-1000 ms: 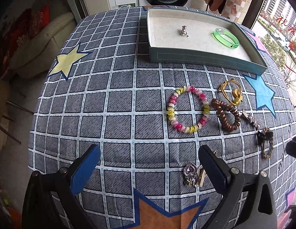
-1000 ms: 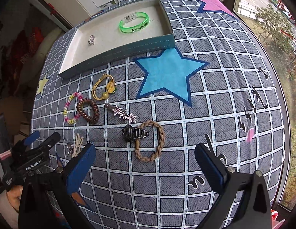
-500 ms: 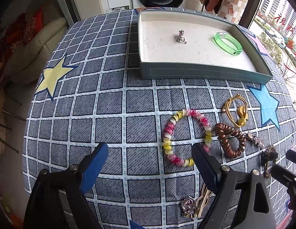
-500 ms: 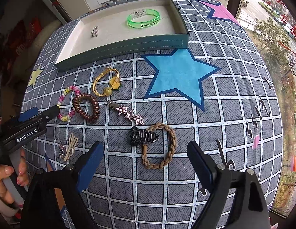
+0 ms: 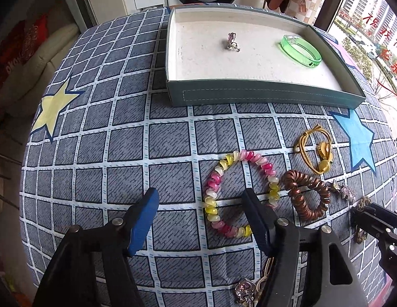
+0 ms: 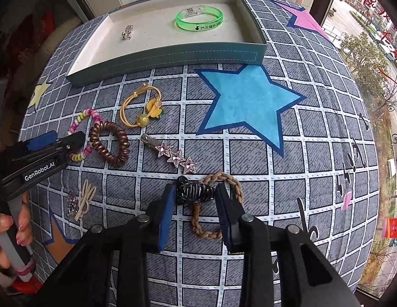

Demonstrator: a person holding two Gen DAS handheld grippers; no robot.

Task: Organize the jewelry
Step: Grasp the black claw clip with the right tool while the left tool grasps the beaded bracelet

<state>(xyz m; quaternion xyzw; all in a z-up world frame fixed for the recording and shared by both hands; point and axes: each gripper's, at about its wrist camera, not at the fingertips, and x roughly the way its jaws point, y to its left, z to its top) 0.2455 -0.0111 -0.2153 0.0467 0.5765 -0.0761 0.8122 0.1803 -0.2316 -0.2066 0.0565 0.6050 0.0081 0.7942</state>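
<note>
Right gripper [image 6: 194, 199] pointed steeply down at the table, jaws closing w/ the black claw clip [image 6: 195, 192] between them; pads looked right up against its two ends, tho I couldn't tell if they pressed yet. Clip lay across the braided tan hair tie [image 6: 225, 181], touching it. Star clip [image 6: 176, 156] sat just beyond, at 11 o'clock from the claw clip. Left gripper [image 5: 201, 212] was mid-wide, jaws closing too, its right finger inside the ring of the pink-yellow bead bracelet [image 5: 218, 176], nothing gripped. Brown spiral tie [image 5: 308, 197] lay just beside the bracelet at 3 o'clock; yellow tie [image 5: 313, 151] at 1 o'clock. Tray [image 5: 262, 97] stood at 12 o'clock, w/ green bangle [image 5: 300, 51] & a small silver piece [image 5: 231, 42] inside, well apart.
</note>
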